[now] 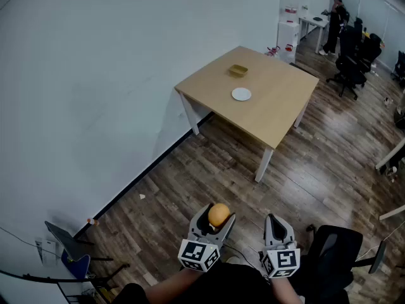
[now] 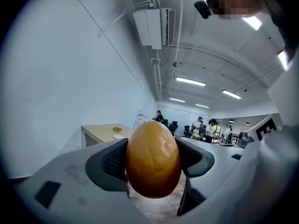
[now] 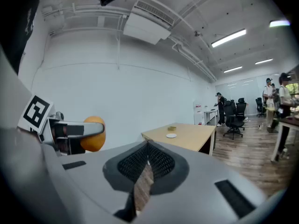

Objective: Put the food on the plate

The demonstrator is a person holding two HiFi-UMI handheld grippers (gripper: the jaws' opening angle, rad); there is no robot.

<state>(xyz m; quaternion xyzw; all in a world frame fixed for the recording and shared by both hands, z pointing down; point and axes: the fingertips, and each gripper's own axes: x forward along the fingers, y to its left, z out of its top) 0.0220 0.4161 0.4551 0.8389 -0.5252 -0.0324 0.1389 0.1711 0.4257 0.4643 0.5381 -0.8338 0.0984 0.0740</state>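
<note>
My left gripper (image 1: 217, 219) is shut on an orange, egg-shaped piece of food (image 1: 219, 215), which fills the middle of the left gripper view (image 2: 153, 158) between both dark pads. My right gripper (image 1: 276, 228) is held beside it, shut and with nothing in it; its pads meet in the right gripper view (image 3: 147, 158), where the food (image 3: 93, 133) shows at the left. A small white plate (image 1: 241, 94) lies on a wooden table (image 1: 272, 109) far ahead across the room. A yellowish object (image 1: 238, 71) sits on the table just beyond the plate.
A white wall runs along the left. Dark wood floor (image 1: 209, 170) lies between me and the table. A black office chair (image 1: 335, 249) stands close at my right. More chairs, desks and a person (image 1: 335, 21) are at the far right.
</note>
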